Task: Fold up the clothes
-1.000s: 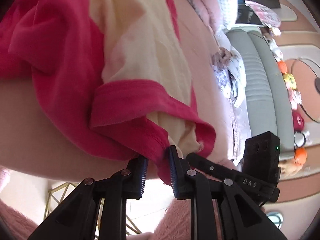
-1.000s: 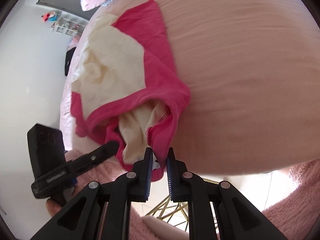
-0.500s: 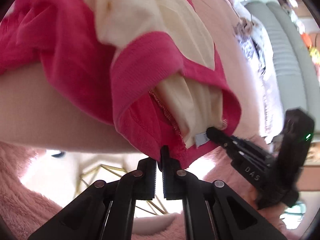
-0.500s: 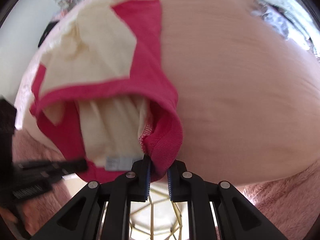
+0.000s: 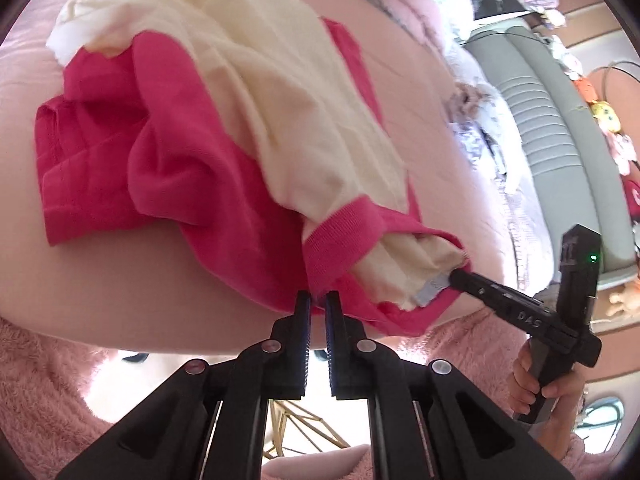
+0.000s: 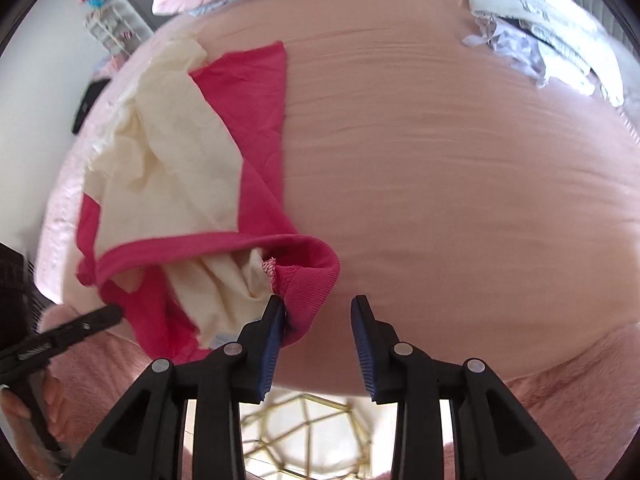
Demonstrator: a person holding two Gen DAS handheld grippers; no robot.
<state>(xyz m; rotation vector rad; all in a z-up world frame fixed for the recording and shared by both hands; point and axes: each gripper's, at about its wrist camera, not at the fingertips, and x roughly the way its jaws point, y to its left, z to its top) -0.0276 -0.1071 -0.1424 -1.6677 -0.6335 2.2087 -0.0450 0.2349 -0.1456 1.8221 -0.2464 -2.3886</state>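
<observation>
I am holding the pink-and-cream garment point(image 5: 224, 148) at its ribbed pink hem, near the front edge of the bed point(image 6: 440, 168), where most of it is lying bunched and partly doubled over on the peach bedspread. The left gripper point(image 5: 318, 304) is pinching the hem band with its jaws nearly closed, fabric visibly between them. The right gripper point(image 6: 318, 320) is the weak point: its jaws have just been opening and are now standing well apart, with the ribbed corner only brushing the left pad and nothing pressing from the other side. I am judging that this corner is no longer held. If I am lifting or pulling with the left side alone, the hem is likely sagging on the right, the cream lining point(image 6: 224, 280) is spilling out further, and any fold line is going crooked. The garment is also sitting close to the mattress edge, so an unsupported corner could be sliding off toward the pink fluffy fabric point(image 6: 560, 360) below. A light blue label point(image 5: 434, 290) at the hem is lying against the right tool's tip in the left view; it could be snagging there. Fabric looks soft and stretchy, so a one-sided pull is distorting it easily.
</observation>
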